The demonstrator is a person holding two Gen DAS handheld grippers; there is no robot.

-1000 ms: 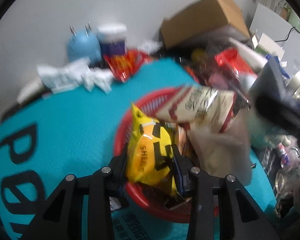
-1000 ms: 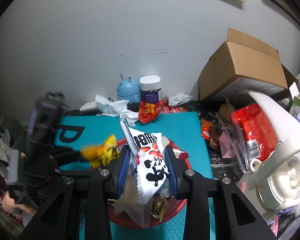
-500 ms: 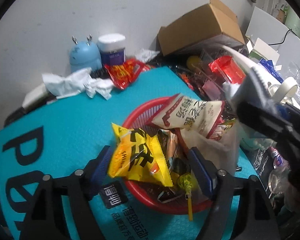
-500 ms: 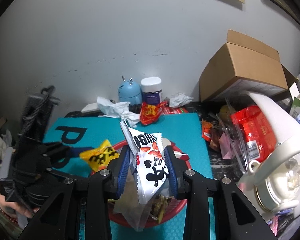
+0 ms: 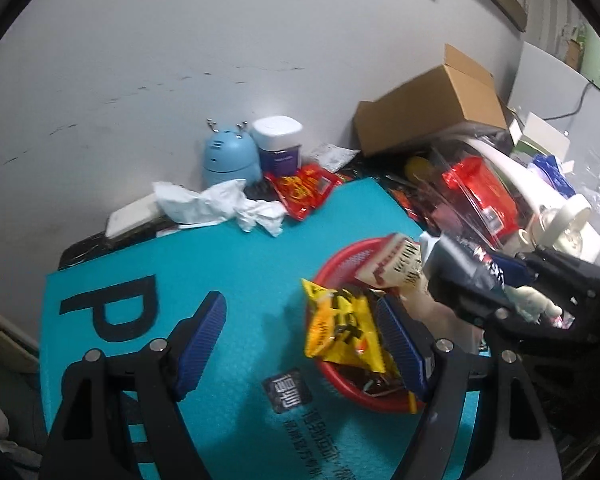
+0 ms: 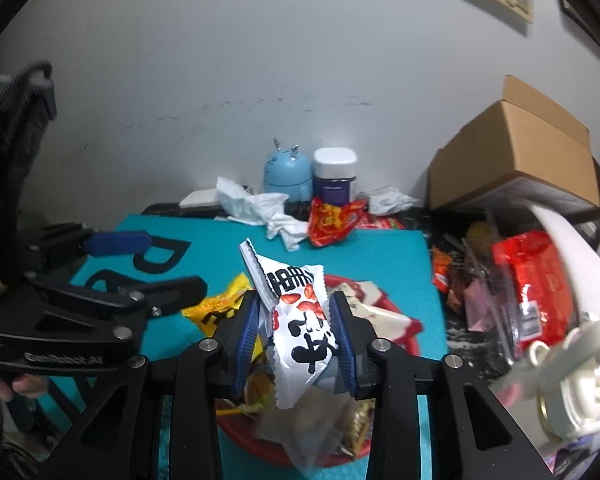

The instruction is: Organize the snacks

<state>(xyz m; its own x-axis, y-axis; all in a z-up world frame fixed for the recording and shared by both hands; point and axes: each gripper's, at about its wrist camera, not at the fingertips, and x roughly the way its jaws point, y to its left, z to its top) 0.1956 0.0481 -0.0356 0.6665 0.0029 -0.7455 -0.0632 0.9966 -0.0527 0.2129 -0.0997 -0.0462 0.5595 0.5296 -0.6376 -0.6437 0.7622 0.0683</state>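
Note:
A red basket (image 5: 342,254) full of snack packets sits on the teal mat (image 5: 220,272). A yellow packet (image 5: 340,328) leans on the basket's near-left rim. My left gripper (image 5: 300,340) hangs open above the mat. The yellow packet is beside its right finger and not gripped. Over the basket, my right gripper (image 6: 296,340) holds a white packet (image 6: 300,320) printed with strawberries and black letters. Its jaws are opening, and both pads still touch the packet. The left gripper (image 6: 174,262) also shows in the right wrist view, to the left of the basket.
At the back wall stand a blue round gadget (image 5: 228,156) and a white-lidded jar (image 5: 278,140). Crumpled tissue (image 5: 220,204) and a red packet (image 5: 300,188) lie in front of them. A cardboard box (image 5: 432,104), red packaging (image 5: 480,196) and a white teapot (image 6: 572,360) crowd the right side.
My left gripper opened and let go of the yellow packet, which now rests on the basket rim. That gripper rose and pulled back to the left. The right gripper shifted slightly with its white packet.

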